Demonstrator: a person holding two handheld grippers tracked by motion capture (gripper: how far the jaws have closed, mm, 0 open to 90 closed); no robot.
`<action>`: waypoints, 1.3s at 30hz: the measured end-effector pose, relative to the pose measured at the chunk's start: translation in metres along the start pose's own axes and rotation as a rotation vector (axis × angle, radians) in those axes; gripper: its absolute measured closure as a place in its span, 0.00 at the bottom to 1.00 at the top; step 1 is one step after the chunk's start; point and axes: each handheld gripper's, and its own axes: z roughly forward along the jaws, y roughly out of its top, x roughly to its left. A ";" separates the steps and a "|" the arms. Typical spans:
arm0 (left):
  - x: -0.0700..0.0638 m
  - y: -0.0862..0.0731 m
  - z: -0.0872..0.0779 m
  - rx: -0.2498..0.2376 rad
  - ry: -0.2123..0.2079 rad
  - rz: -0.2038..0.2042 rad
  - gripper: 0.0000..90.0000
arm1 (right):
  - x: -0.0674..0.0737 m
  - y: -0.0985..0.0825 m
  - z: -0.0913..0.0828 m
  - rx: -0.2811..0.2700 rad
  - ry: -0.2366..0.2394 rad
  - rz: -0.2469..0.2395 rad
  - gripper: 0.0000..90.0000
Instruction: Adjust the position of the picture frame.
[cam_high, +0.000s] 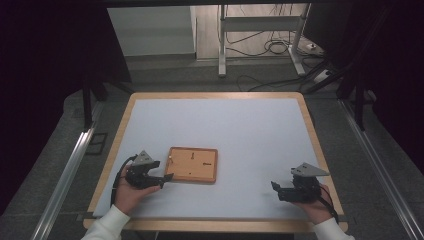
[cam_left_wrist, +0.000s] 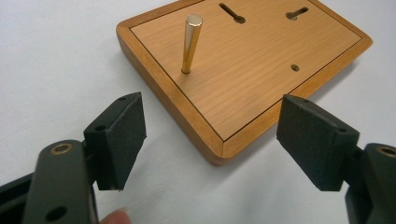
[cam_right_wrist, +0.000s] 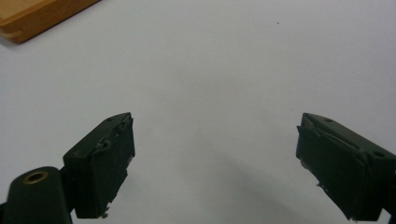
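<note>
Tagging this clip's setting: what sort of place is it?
Probably a lab recording station: a white-topped table, cables on the floor behind, metal rails alongside, and a wooden board as the prop.

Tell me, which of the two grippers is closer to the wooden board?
The left gripper: its open fingers sit at a corner of the wooden board. The right gripper rests apart on the white tabletop.

White sleeves (cam_high: 112, 222), black hand-held gripper (cam_high: 167, 181) each side, grey triangular top plates (cam_high: 310, 170), black cables (cam_high: 119, 177)

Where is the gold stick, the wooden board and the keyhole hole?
gold pin (cam_left_wrist: 191, 44), left gripper view, mid-shaft.
wooden board (cam_left_wrist: 252, 86), left gripper view, bare top face.
keyhole slot (cam_left_wrist: 232, 13), left gripper view, its middle.
</note>
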 end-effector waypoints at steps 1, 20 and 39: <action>0.000 0.000 0.000 0.000 0.000 -0.001 0.26 | 0.000 0.000 0.001 0.001 -0.002 0.000 0.14; 0.000 0.000 -0.002 0.001 0.006 0.006 0.27 | 0.005 -0.004 0.008 0.047 -0.013 -0.024 0.14; -0.004 0.005 -0.002 -0.007 0.025 0.015 0.27 | 0.008 -0.004 0.008 0.057 -0.032 -0.045 0.14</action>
